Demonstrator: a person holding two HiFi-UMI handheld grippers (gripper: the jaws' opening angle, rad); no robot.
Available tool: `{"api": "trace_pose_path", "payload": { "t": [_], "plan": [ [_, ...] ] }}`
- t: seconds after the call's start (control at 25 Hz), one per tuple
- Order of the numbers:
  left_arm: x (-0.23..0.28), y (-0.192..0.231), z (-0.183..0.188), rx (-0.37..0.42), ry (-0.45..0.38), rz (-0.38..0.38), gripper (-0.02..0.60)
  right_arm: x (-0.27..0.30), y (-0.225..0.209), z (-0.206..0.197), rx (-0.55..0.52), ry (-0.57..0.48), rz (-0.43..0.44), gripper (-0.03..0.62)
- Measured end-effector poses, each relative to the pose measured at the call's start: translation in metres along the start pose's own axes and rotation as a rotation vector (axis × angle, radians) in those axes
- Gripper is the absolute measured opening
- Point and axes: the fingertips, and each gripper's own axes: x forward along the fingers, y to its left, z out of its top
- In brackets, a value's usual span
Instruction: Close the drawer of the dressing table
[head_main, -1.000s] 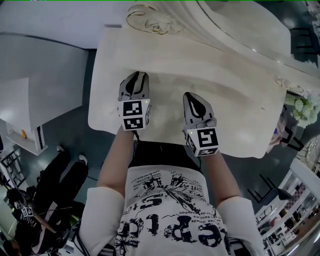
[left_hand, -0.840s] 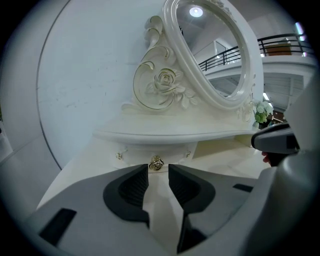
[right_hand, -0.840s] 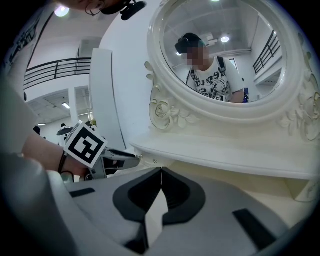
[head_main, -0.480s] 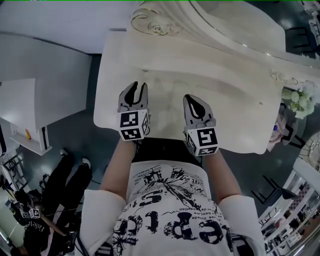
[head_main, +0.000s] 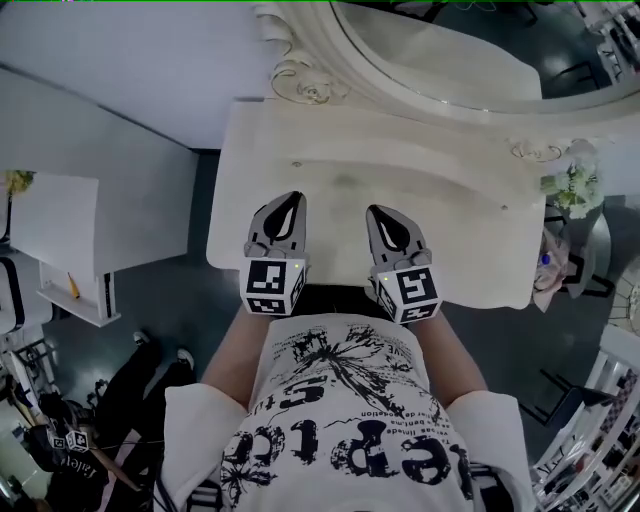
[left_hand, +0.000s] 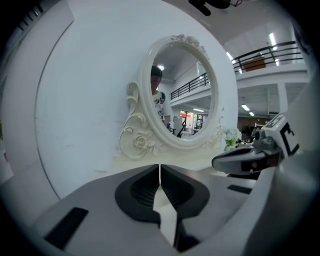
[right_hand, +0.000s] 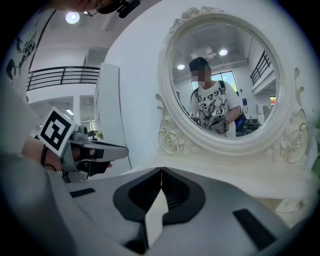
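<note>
hovering side by side over the front edge of the dressing table (head_main: 440, 190), the left gripper (head_main: 291, 198) and the right gripper (head_main: 386, 211) are pointed toward the mirror (head_main: 450, 50). the left one's jaws have just been closing and are now pressed together with nothing between them. the right one's jaws are also pressed together on nothing.

the drawer is not shown in any view. it would lie below the grippers, under the front lip of the top on the person's side, with its long axis running left to right along that edge. no drawer front is seen jutting past the lip in the head view, so it is probably already pushed home, though the steep top-down angle hides the face. both grippers are about equally near the middle of that edge, so neither hand is clearly better placed.

the top is cream and faintly mottled, with a curved front. carved scrolls are set beside the oval mirror, and flowers (head_main: 572, 185) are seen past the right end.
</note>
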Motion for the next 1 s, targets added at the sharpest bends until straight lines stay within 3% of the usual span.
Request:
{"api": "trace_pose_path", "payload": {
  "t": [0.12, 0.28, 0.48, 0.68, 1.0],
  "plan": [
    [-0.014, -0.018, 0.034, 0.004, -0.059, -0.06, 0.028, -0.018, 0.0, 0.024, -0.011, -0.052, -0.029, 0.017],
    [-0.022, -0.036, 0.065, 0.068, -0.104, -0.132, 0.026, -0.044, -0.006, 0.057, 0.022, -0.14, -0.088, 0.017],
    [-0.031, -0.056, 0.097, 0.095, -0.173, -0.192, 0.025, -0.075, -0.021, 0.089, -0.031, -0.225, -0.155, 0.017],
    [-0.029, -0.072, 0.113, 0.141, -0.191, -0.226, 0.024, -0.092, -0.035, 0.104, -0.045, -0.269, -0.181, 0.017],
    [-0.026, -0.079, 0.114, 0.129, -0.166, -0.237, 0.025, -0.09, -0.032, 0.1, -0.068, -0.246, -0.175, 0.017]
  ]
}}
